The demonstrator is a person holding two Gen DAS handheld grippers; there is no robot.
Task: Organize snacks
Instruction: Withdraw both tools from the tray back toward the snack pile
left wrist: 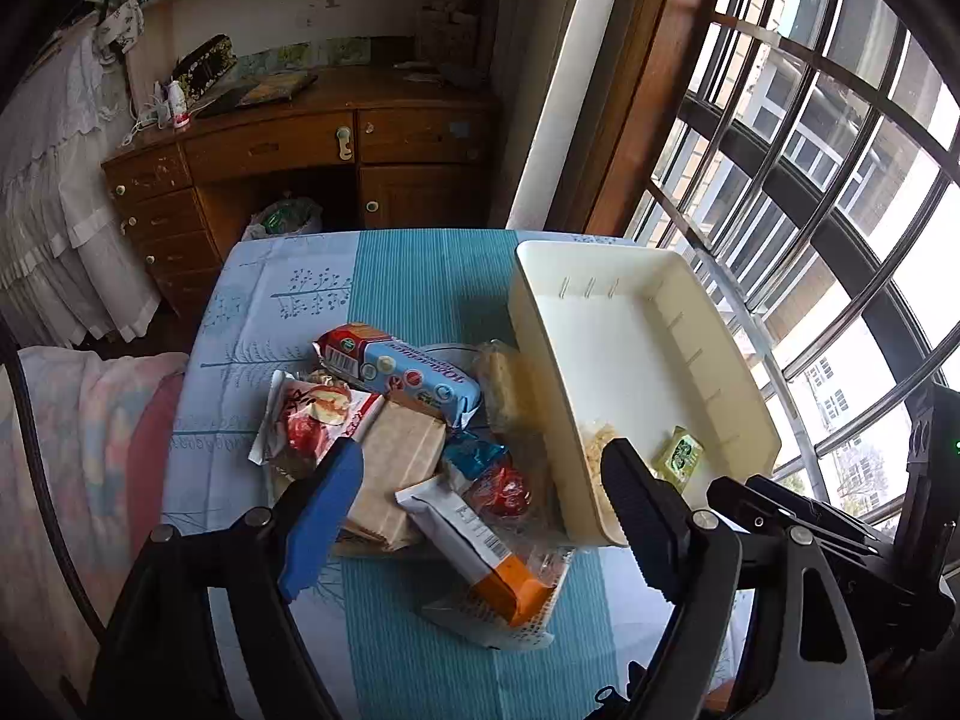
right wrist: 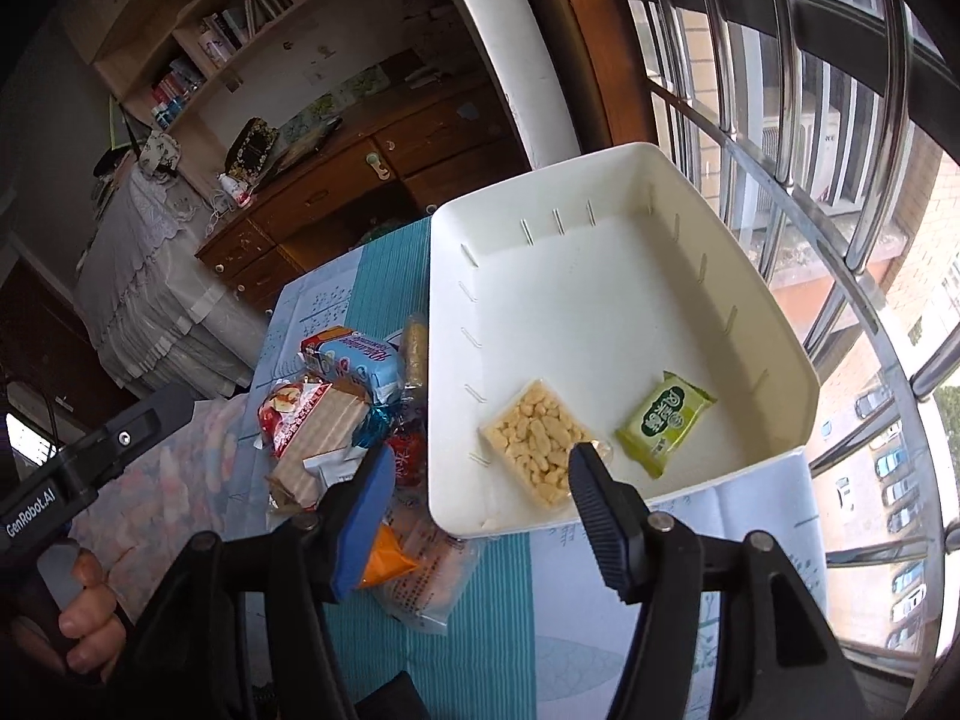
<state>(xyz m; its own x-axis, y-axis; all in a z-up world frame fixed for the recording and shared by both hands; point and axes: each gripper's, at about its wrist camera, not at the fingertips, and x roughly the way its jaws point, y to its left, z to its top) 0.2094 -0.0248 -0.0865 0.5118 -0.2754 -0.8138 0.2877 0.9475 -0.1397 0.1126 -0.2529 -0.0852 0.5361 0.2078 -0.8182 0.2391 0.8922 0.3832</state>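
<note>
The sorting looks barely begun: only 2 snacks lie in the white bin (right wrist: 774, 324), a clear pack of puffed rice pieces (right wrist: 537, 441) and a small green packet (right wrist: 663, 423) just beside it, both near the bin's front wall with the rest of its floor bare. The remainder sits in a heap on the blue striped tablecloth (left wrist: 420, 282), touching or just beside the bin's left wall: a long blue biscuit pack (left wrist: 399, 369), a red and white wrapper (left wrist: 312, 414), a brown paper-look packet (left wrist: 393, 468), a white and orange bar (left wrist: 474, 543) over a clear bag, a red sweet (left wrist: 507, 492) and a pale yellow cake in clear wrap (left wrist: 501, 384) against the bin. At least 6 items seem left to move. The left gripper (left wrist: 483, 480) hangs over the heap with its fingers spread wide and nothing between them; the right gripper (right wrist: 477, 477) sits above the bin's near left corner, likewise wide apart and empty. Because the packets overlap, lifting 1 from below could drag its neighbours, so the top bar appears the easiest pick. A wooden desk (left wrist: 312, 144) stands well behind the table, and a barred window (left wrist: 810, 192) runs close along the bin's far side, but neither blocks the reach.
</note>
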